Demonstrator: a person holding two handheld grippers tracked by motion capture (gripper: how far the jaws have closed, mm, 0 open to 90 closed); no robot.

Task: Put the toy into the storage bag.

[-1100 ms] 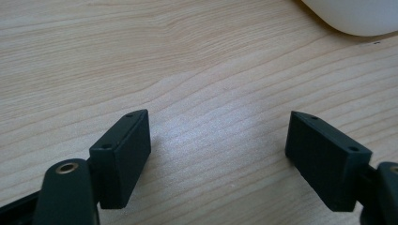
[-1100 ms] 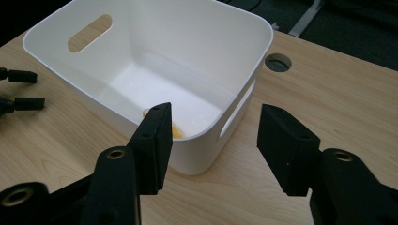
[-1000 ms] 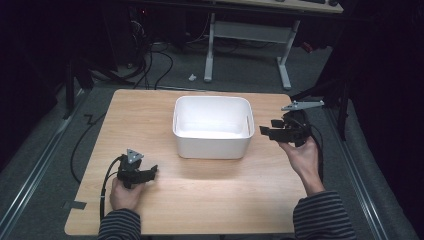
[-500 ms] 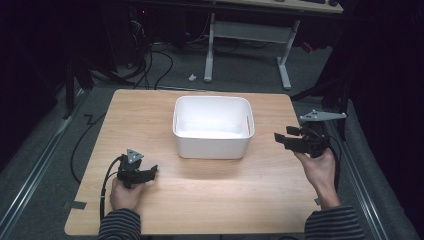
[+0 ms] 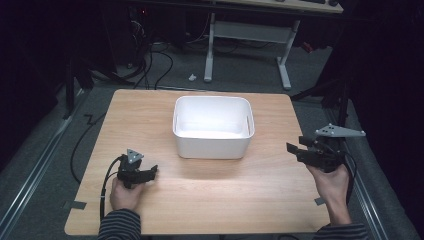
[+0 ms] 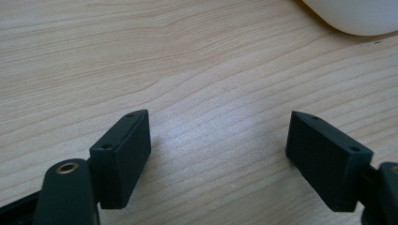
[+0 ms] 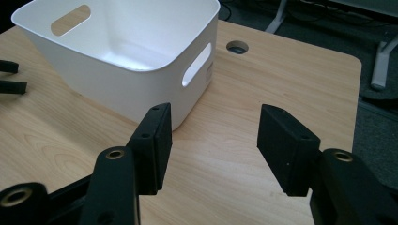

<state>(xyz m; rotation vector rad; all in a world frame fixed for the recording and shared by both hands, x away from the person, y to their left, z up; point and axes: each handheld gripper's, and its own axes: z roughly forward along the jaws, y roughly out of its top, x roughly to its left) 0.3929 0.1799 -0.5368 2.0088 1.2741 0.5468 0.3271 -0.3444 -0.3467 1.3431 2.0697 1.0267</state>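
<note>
An empty white plastic bin (image 5: 212,146) with cut-out handles stands in the middle of the wooden table (image 5: 225,192). My left gripper (image 5: 151,172) rests low on the table at the front left, open, with bare wood between its jaws (image 6: 218,140). A corner of the bin (image 6: 356,18) lies ahead of it. My right gripper (image 5: 294,150) hovers over the table's right edge, open and empty, pointing left toward the bin. In the right gripper view the bin (image 7: 117,96) is just beyond the parted jaws (image 7: 213,136).
A round cable hole (image 7: 237,47) sits in the table behind the bin. The left gripper's jaw tips (image 7: 9,77) show far off in the right gripper view. White desk legs (image 5: 210,45) and cables (image 5: 150,55) lie on the grey floor beyond the table.
My right gripper has drawn back from beside the bin toward the person and the table's right edge. The left gripper and the bin have stayed put.
</note>
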